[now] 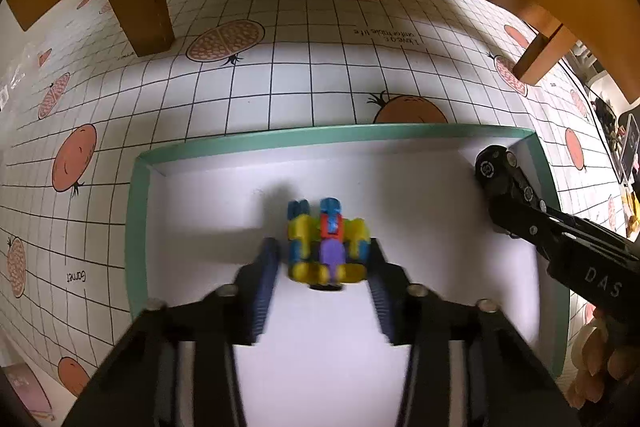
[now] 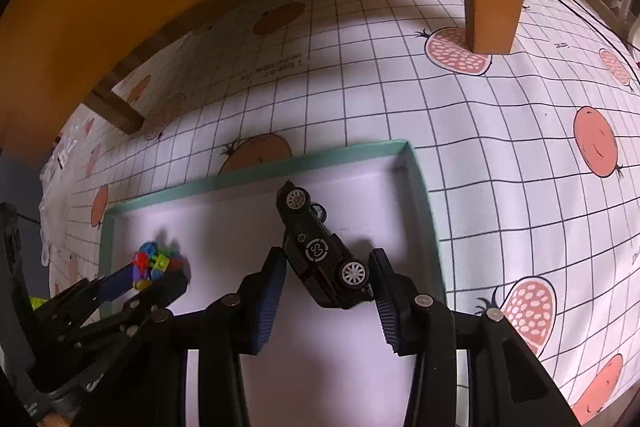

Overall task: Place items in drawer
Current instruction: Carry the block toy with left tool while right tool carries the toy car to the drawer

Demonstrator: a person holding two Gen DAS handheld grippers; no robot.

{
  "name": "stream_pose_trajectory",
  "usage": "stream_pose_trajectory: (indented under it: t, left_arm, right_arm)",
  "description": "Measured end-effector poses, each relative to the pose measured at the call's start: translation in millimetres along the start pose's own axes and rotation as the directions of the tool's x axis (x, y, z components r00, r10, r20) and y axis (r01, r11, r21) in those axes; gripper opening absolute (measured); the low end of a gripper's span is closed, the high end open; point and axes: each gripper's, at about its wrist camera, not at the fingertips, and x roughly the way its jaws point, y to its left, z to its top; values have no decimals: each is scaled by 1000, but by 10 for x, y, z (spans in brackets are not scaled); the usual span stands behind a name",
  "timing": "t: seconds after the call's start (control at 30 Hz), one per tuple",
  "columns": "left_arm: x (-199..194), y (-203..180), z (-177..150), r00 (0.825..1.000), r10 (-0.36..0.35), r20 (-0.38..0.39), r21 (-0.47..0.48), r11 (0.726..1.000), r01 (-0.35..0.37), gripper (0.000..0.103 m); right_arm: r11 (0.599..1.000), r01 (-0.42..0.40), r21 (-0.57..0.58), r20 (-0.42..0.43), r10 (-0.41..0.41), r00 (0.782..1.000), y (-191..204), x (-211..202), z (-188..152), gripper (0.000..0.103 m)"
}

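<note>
A teal-rimmed drawer with a white floor lies open below both grippers. In the left wrist view a multicoloured block toy sits between the blurred fingers of my left gripper, with a thin gap on its left side; the gripper is open. The right wrist view shows a black toy car on a slant, side and wheels towards the camera. My right gripper is shut on it near the drawer's far right corner. The block toy shows at the left gripper's tips there.
The drawer rests on a grid-patterned cloth printed with orange fruit. Wooden legs and a wooden top stand beyond it. A person's fingers hold the right gripper at the lower right.
</note>
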Motion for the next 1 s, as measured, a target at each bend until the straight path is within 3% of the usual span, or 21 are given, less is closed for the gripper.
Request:
stream_pose_trajectory:
  t: [0.33,0.63,0.83,1.0]
  left_arm:
    - [-222,123,-68,999,-24,28,-40,999,26,39]
    - [-821,185,-2,984,-99,145,-41,993,106,39]
    - [-1463,155,137,943,-164,289,0,985,172,39]
    - [-1985,110,224,891,-216,400,47,975,215,39]
  right_arm:
    - [995,-63,72,-7,64,998,-60,-122,-108,45]
    - [993,-105,51,48,103,994,116,-489,-155,45]
    - [991,-134,-9,135,134,982,334,-976,-65,45]
    - [982,-168,-81,232,183,955,566,-1490,37,45]
